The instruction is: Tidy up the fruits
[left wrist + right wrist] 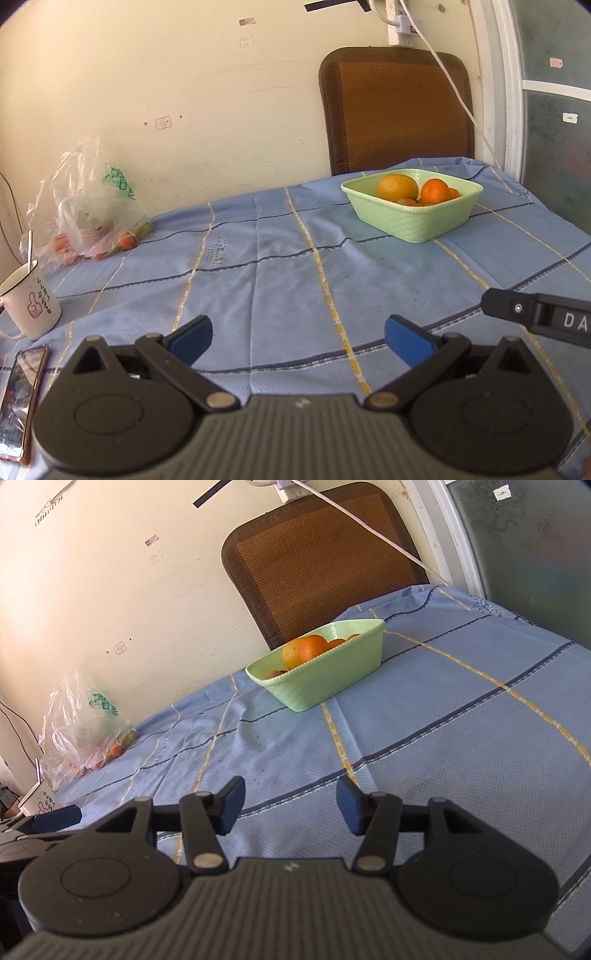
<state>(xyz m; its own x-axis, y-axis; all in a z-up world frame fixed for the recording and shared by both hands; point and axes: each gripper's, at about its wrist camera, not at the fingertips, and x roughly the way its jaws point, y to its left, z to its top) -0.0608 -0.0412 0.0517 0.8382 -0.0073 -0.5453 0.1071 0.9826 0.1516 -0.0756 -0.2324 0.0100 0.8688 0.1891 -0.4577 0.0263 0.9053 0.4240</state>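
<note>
- Both my grippers, left gripper [297,341] and right gripper [290,805], hang released, holding nothing.
- Fruit bag [88,218] sits far left of the frame, nearer my left; basket [413,218] upper right.

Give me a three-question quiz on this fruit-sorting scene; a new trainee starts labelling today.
1. True or false: the left gripper holds a fruit between its jaws.
2. Where do the loose fruits that are not in the green basket lie? A) in the plastic bag B) in the mug C) on the phone
3. Fill in: the right gripper has its jaws ____.

Key: 1 false, both jaws are apart with only tablecloth between them; 2 A; 3 open.
</note>
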